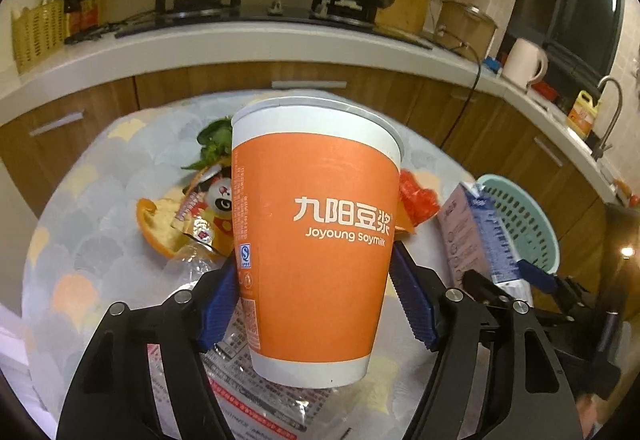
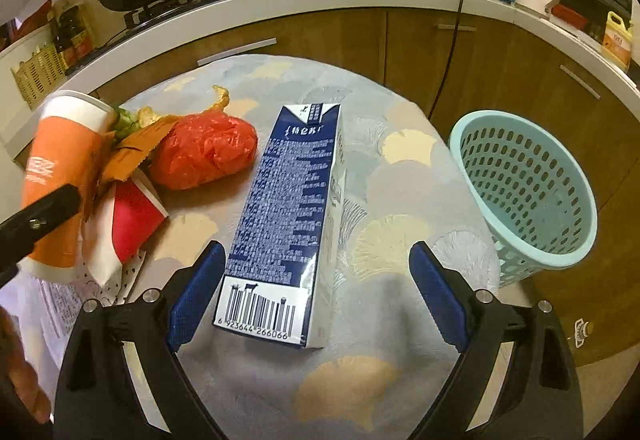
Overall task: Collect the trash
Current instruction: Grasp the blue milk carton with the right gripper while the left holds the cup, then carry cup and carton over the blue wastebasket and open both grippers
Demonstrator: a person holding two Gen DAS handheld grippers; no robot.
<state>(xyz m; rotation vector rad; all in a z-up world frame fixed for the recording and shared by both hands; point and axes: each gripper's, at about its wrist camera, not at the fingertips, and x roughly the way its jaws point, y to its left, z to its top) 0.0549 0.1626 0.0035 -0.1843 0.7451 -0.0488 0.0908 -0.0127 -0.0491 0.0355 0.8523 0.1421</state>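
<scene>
An orange soymilk paper cup (image 1: 316, 232) stands between the blue pads of my left gripper (image 1: 312, 264), which press on both its sides; the cup looks lifted a little off the printed leaflet (image 1: 256, 396). In the right wrist view the same cup (image 2: 60, 176) leans at the far left. A blue and white milk carton (image 2: 288, 208) lies flat on the table cloth (image 2: 400, 180). My right gripper (image 2: 316, 252) is open around its near end, the left pad close, the right pad well apart. A teal perforated basket (image 2: 524, 196) sits at the table's right edge.
A heap of trash lies on the table's left: a red plastic bag (image 2: 204, 148), a red and white paper wrapper (image 2: 132, 216), orange peel (image 1: 160, 224), a clear bottle (image 1: 188, 264) and green leaves (image 1: 214, 140). Behind runs a kitchen counter (image 1: 240, 44) with wok, pot and kettle (image 1: 524, 62).
</scene>
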